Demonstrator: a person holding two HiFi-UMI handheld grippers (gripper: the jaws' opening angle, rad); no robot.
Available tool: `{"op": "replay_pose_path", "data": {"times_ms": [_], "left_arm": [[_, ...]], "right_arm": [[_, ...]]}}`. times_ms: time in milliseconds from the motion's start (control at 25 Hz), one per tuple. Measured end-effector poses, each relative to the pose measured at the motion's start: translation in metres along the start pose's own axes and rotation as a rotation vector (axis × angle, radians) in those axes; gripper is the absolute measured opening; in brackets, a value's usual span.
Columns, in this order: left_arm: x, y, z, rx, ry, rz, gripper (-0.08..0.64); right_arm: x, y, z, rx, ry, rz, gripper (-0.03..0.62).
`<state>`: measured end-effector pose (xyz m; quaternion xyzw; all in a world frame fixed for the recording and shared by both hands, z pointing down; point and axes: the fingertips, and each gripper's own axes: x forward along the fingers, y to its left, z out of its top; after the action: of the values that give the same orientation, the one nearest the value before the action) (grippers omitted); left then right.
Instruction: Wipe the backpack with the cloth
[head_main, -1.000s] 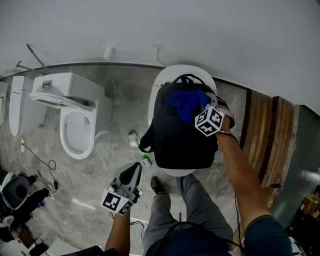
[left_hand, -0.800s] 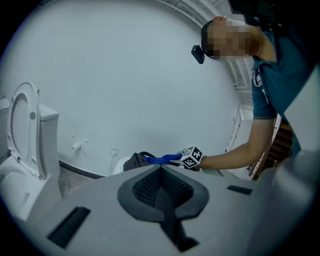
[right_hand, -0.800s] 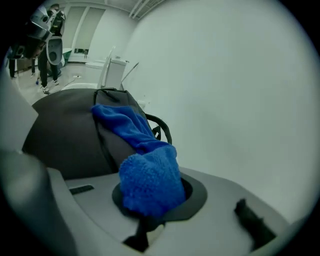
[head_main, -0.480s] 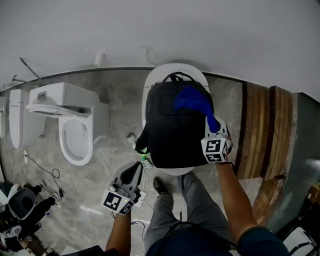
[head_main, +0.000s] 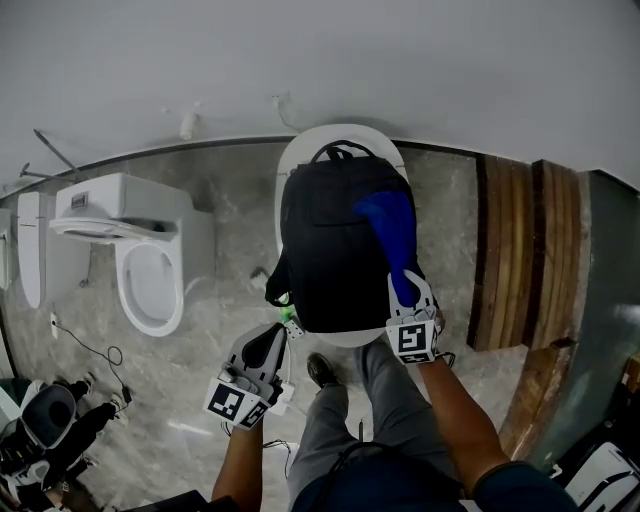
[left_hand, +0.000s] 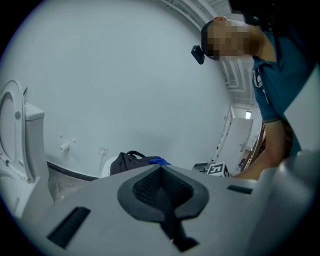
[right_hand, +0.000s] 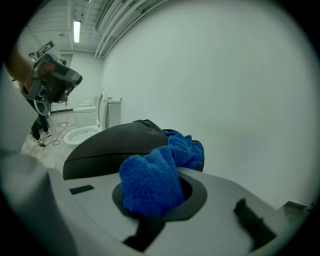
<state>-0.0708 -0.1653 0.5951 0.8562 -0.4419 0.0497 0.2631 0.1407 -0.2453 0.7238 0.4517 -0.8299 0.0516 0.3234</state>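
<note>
A black backpack (head_main: 335, 245) lies on a closed white toilet (head_main: 340, 140) against the wall. A blue cloth (head_main: 392, 235) trails down the backpack's right side. My right gripper (head_main: 408, 300) is shut on the cloth's near end, at the backpack's lower right edge. In the right gripper view the cloth (right_hand: 150, 180) bunches between the jaws, with the backpack (right_hand: 112, 147) beyond. My left gripper (head_main: 262, 348) hangs shut and empty, low and left of the backpack, apart from it. The left gripper view shows the backpack (left_hand: 132, 162) far off.
A second toilet (head_main: 150, 260) with its seat open stands to the left. Wooden planks (head_main: 515, 250) lie on the floor at the right. The person's legs (head_main: 370, 420) stand just below the backpack. Cables and dark gear (head_main: 40, 420) sit at lower left.
My right gripper has dragged the cloth down the backpack's right side, from near its top toward its near edge. The left gripper has stayed put.
</note>
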Motion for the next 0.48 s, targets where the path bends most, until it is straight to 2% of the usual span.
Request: {"op": "replay_pose_path", "data": {"times_ms": [280, 480], "left_arm": [[-0.01, -0.01, 0.002, 0.009, -0.004, -0.006, 0.003], [-0.021, -0.02, 0.005, 0.019, -0.017, -0.008, 0.003]], "right_arm": [[-0.022, 0.048, -0.024, 0.019, 0.048, 0.091, 0.023], [-0.026, 0.112, -0.025, -0.017, 0.063, 0.228, 0.023]]}}
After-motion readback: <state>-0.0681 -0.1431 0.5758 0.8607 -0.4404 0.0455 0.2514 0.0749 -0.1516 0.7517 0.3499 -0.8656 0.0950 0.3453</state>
